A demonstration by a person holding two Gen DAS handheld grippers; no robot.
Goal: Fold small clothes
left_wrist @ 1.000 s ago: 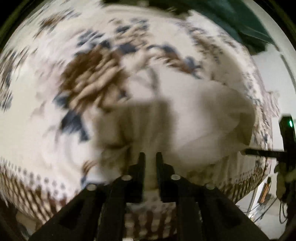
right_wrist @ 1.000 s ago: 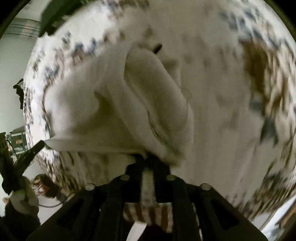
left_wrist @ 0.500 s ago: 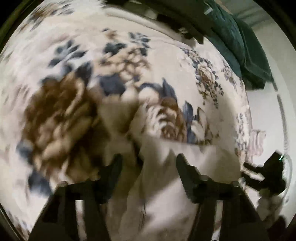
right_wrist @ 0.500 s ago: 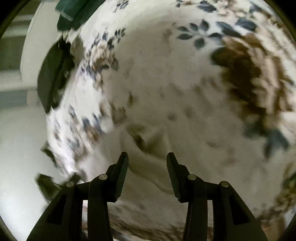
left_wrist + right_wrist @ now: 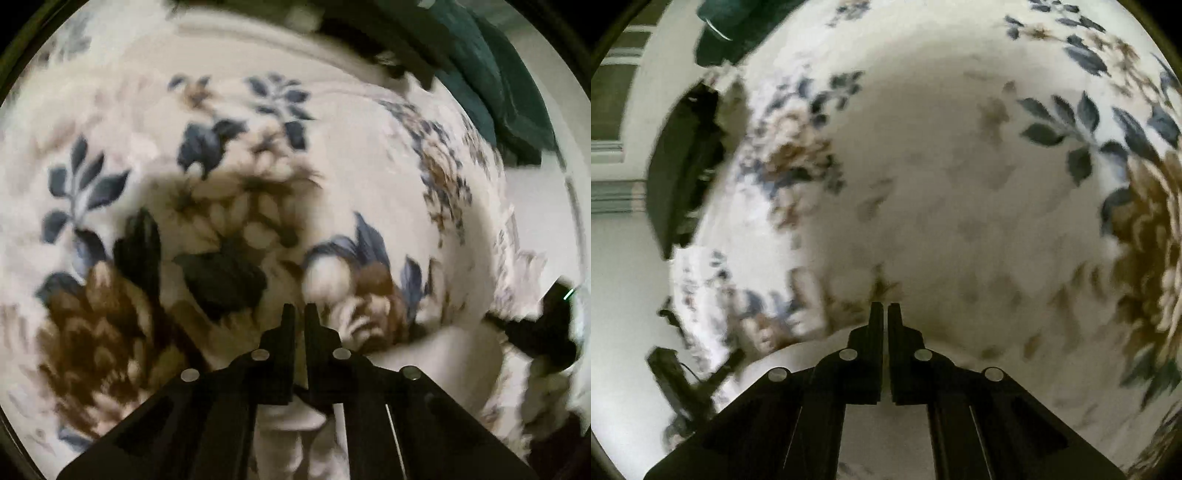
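Both grippers are closing on the cream garment: the left gripper [image 5: 300, 308] and the right gripper [image 5: 884, 306] are each pinching its edge, apparently for a fold, while the cream garment [image 5: 424, 358] is lying on the floral bedspread [image 5: 229, 206].

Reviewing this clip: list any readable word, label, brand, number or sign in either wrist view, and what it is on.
None readable.
The floral bedspread carries only a blurred blue and brown flower pattern, no lettering.
The white garment shows no tag or print.
The dark green fabric at the far edge is plain and blurred.
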